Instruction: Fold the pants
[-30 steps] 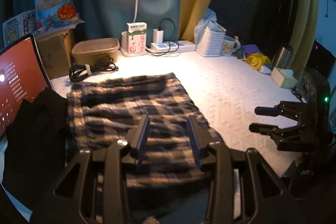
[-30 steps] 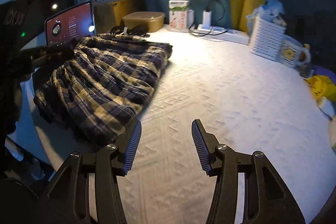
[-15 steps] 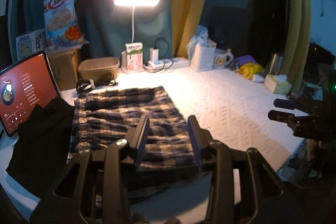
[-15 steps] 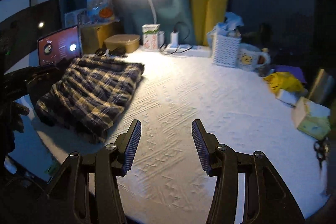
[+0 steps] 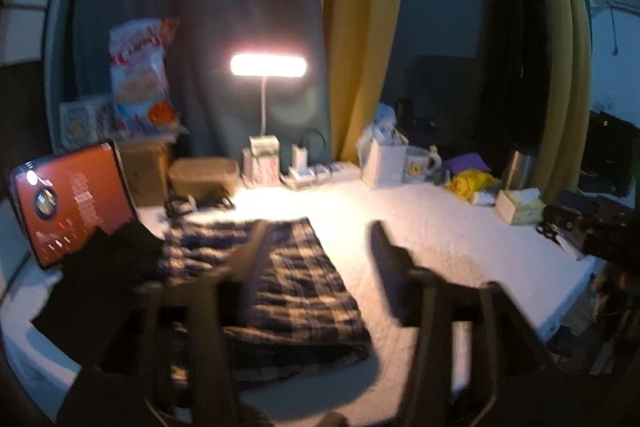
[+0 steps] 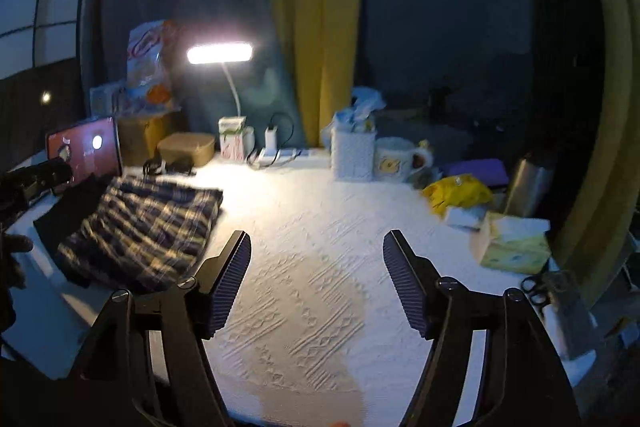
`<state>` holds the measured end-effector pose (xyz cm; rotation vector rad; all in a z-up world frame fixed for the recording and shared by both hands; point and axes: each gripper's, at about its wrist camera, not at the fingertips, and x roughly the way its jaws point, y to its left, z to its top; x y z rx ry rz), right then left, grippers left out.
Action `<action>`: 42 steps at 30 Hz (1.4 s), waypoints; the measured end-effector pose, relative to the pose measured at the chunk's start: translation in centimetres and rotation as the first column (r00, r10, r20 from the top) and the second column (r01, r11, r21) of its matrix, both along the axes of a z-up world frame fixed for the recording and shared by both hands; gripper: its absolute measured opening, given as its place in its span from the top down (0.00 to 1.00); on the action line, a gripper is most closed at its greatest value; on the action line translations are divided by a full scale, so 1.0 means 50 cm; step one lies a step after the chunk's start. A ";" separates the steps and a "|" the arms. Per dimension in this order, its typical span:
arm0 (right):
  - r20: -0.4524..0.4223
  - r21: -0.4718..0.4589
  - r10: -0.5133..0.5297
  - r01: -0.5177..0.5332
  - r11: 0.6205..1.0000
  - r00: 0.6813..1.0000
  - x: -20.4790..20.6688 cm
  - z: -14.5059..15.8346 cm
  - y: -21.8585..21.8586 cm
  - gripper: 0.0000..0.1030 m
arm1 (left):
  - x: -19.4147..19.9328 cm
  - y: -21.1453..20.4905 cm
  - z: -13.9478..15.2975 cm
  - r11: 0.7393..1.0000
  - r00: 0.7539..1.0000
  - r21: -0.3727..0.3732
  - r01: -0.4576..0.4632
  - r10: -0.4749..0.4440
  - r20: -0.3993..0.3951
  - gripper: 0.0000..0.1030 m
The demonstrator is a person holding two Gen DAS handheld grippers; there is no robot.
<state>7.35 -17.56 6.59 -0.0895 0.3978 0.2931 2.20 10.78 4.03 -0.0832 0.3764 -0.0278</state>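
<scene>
Plaid cotton, dark blue crossed with yellow: the pants (image 5: 276, 287) lie as a flat, already compact rectangle on the white textured cover of the table (image 6: 320, 247), at about nine o'clock from its centre in the right wrist view and just past the blurred fingers in the left one. Neither tool touches them. The left gripper (image 5: 316, 259) hangs above the near edge of the cloth with its jaws apart and empty; the right gripper (image 6: 316, 279) sits over bare cover at six o'clock, jaws likewise wide and holding nothing, well apart from the pants (image 6: 144, 231). A black garment (image 5: 100, 279) lies touching the pants on their nine o'clock side, and a tablet (image 5: 68, 203) leans behind it; a lamp (image 5: 268, 65) lights the far edge at twelve o'clock. The fabric looks thin, light and limp, so it would sag and slide open if lifted by one point; I judge it best taken by two corners of one short edge, pinching all layers together, low against the cover. The textured cover should give some friction against dragging. The fold seems largely done, perhaps complete.
</scene>
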 end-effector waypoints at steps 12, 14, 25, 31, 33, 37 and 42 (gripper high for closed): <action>0.103 -0.015 -0.030 0.032 0.999 0.994 -0.068 0.065 -0.008 0.30 | -0.061 -0.014 0.039 0.996 0.993 0.039 -0.083 0.079 0.092 0.12; 0.115 -0.010 -0.039 0.040 0.999 0.993 -0.076 0.069 -0.007 0.30 | -0.066 -0.012 0.038 0.995 0.991 0.028 -0.096 0.093 0.093 0.12; 0.078 -0.007 -0.028 0.028 1.000 0.997 -0.067 0.052 0.015 0.30 | -0.059 0.008 0.018 0.995 0.994 -0.010 -0.097 0.098 0.051 0.12; 0.064 -0.006 -0.035 0.035 0.999 0.997 -0.061 0.045 0.019 0.30 | -0.058 0.006 0.014 0.995 0.994 -0.008 -0.101 0.102 0.046 0.12; 0.066 -0.006 -0.035 0.036 0.999 0.997 -0.061 0.045 0.018 0.30 | -0.058 0.005 0.013 0.995 0.994 -0.008 -0.099 0.099 0.044 0.12; 0.066 -0.005 -0.036 0.036 0.999 0.997 -0.059 0.044 0.017 0.30 | -0.056 0.009 0.010 0.996 0.995 -0.007 -0.091 0.091 0.040 0.12; 0.066 -0.006 -0.036 0.036 0.999 0.997 -0.059 0.044 0.017 0.30 | -0.056 0.008 0.009 0.996 0.995 -0.004 -0.091 0.091 0.041 0.12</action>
